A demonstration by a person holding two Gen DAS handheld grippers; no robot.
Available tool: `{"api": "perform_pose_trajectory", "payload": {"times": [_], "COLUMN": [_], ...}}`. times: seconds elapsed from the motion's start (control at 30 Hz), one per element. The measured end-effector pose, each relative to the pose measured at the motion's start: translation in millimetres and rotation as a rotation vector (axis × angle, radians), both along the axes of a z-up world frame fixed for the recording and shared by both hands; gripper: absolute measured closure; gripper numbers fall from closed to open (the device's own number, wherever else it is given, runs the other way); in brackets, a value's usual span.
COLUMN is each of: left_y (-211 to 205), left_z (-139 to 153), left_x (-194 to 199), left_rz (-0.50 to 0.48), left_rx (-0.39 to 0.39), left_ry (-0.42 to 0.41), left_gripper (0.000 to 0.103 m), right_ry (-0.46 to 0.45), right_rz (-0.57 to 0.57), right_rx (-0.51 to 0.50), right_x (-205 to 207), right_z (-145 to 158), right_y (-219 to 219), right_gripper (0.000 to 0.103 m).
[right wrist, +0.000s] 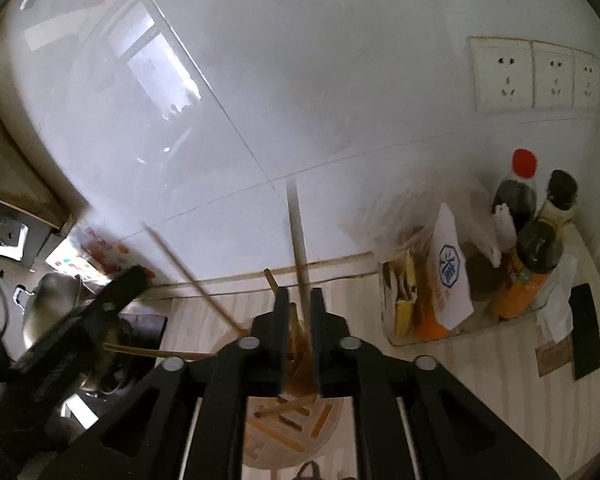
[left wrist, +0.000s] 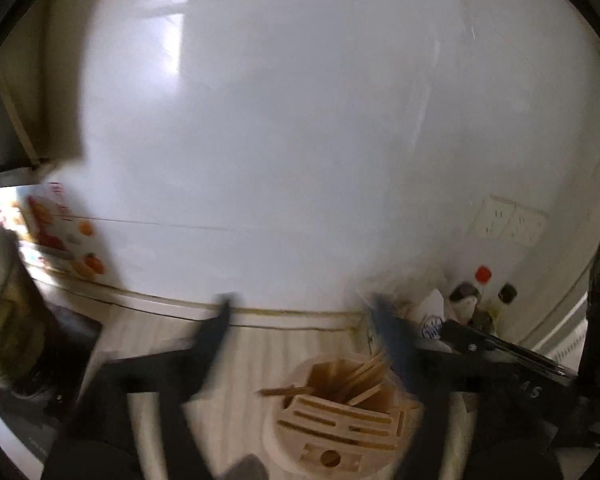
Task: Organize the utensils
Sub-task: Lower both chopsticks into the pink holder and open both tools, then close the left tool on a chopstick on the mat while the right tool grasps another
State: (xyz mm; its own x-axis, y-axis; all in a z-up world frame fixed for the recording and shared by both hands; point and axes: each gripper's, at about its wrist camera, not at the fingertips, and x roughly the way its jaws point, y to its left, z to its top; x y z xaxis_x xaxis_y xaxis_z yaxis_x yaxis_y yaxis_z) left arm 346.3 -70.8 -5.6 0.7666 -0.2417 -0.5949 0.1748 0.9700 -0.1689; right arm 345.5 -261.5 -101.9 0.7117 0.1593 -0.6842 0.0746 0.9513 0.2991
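Observation:
A round beige utensil holder (left wrist: 332, 420) with slots stands on the pale striped counter and has several wooden chopsticks (left wrist: 360, 376) leaning in it. My left gripper (left wrist: 302, 314) hangs above and behind it, jaws wide open with nothing between them. In the right wrist view the holder (right wrist: 276, 436) sits just under my right gripper (right wrist: 299, 308). Its fingers stand a little apart, with chopsticks (right wrist: 298, 232) upright and blurred in the gap, not visibly pinched. Other chopsticks (right wrist: 188, 272) splay out to the left. One left gripper finger (right wrist: 112, 300) shows at the left.
A clear tray (right wrist: 396, 320) of packets and a white bag stands at the right by the tiled wall, with dark bottles (right wrist: 516, 196) behind. A dark phone (right wrist: 586, 332) lies further right. A steel pot (right wrist: 48, 304) sits at the left. Wall sockets (right wrist: 536, 76) are above.

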Motion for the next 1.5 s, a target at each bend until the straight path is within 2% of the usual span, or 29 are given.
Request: {"api": "perform_pose_trajectory", "payload": {"times": [0.03, 0.07, 0.13, 0.2, 0.37, 0.47, 0.6, 0.77, 0.83, 0.87, 0.9, 0.93, 1.0, 1.03, 1.1, 1.17, 1.23, 1.3, 1.4, 1.5], "left_y": [6.3, 12.2, 23.8, 34.7, 56.2, 65.5, 70.0, 63.9, 59.4, 56.6, 52.3, 47.0, 38.9, 33.9, 23.2, 13.7, 6.4, 3.0, 6.1, 18.3], "left_z": [4.2, 6.9, 8.4, 4.2, -23.5, -56.6, -120.9, -213.7, -246.6, -258.7, -274.3, -287.7, -303.3, -310.5, -321.4, -325.2, -329.8, -330.7, -333.7, -338.4], "left_x": [-5.0, -9.7, -18.3, -27.3, -54.1, -70.9, -91.6, -110.5, -116.0, -116.8, -119.6, -122.2, -123.7, -124.2, -124.8, -124.7, -124.8, -128.5, -135.4, -147.1], "left_rz": [0.02, 0.028, 0.051, 0.073, 0.109, 0.123, 0.128, 0.111, 0.094, 0.086, 0.071, 0.049, 0.021, 0.005, -0.017, -0.041, -0.058, -0.073, -0.062, -0.035], "left_rx": [-0.001, -0.003, 0.017, 0.044, 0.102, 0.142, 0.21, 0.296, 0.295, 0.292, 0.287, 0.28, 0.273, 0.266, 0.272, 0.265, 0.279, 0.285, 0.3, 0.31], "left_ry": [-0.005, -0.007, 0.017, 0.046, 0.11, 0.174, 0.304, 0.513, 0.595, 0.627, 0.667, 0.701, 0.743, 0.756, 0.766, 0.75, 0.753, 0.742, 0.74, 0.749], "left_gripper": [0.013, 0.013, 0.009, 0.0, 0.0, 0.0, 0.0, 0.0, 0.002, 0.004, 0.013, 0.017, 0.035, 0.037, 0.05, 0.055, 0.071, 0.093, 0.098, 0.098], "right_ry": [-0.017, -0.026, -0.041, -0.049, -0.068, -0.074, -0.024, 0.183, 0.285, 0.328, 0.375, 0.423, 0.487, 0.513, 0.549, 0.569, 0.583, 0.593, 0.607, 0.621], "right_rz": [-0.008, -0.011, -0.028, -0.043, -0.106, -0.14, -0.149, -0.123, -0.095, -0.086, -0.075, -0.057, -0.031, -0.021, -0.026, -0.034, -0.041, -0.041, -0.041, -0.029], "right_rx": [0.006, 0.007, -0.005, -0.011, -0.016, -0.021, -0.074, -0.098, -0.095, -0.098, -0.108, -0.115, -0.119, -0.123, -0.135, -0.129, -0.13, -0.137, -0.144, -0.153], "right_x": [-6.7, -11.0, -23.1, -33.7, -73.7, -99.5, -126.5, -142.9, -146.9, -148.9, -150.0, -150.9, -152.8, -154.5, -158.9, -162.9, -168.1, -169.4, -170.0, -170.6], "right_z": [5.8, 10.3, 18.9, 25.1, 29.9, 20.1, -11.5, -84.7, -123.0, -140.2, -157.8, -175.3, -201.4, -213.6, -231.1, -239.7, -244.8, -247.6, -246.9, -248.3], "right_y": [-2.4, -3.3, -6.1, -8.3, -16.2, -19.1, -13.5, -4.5, 2.0, 4.9, 8.2, 13.0, 19.7, 23.5, 27.4, 27.0, 26.1, 25.9, 28.1, 33.5], "right_gripper": [0.068, 0.06, 0.057, 0.051, 0.031, 0.025, 0.024, 0.024, 0.025, 0.029, 0.033, 0.042, 0.051, 0.056, 0.057, 0.057, 0.057, 0.057, 0.057, 0.057]}}
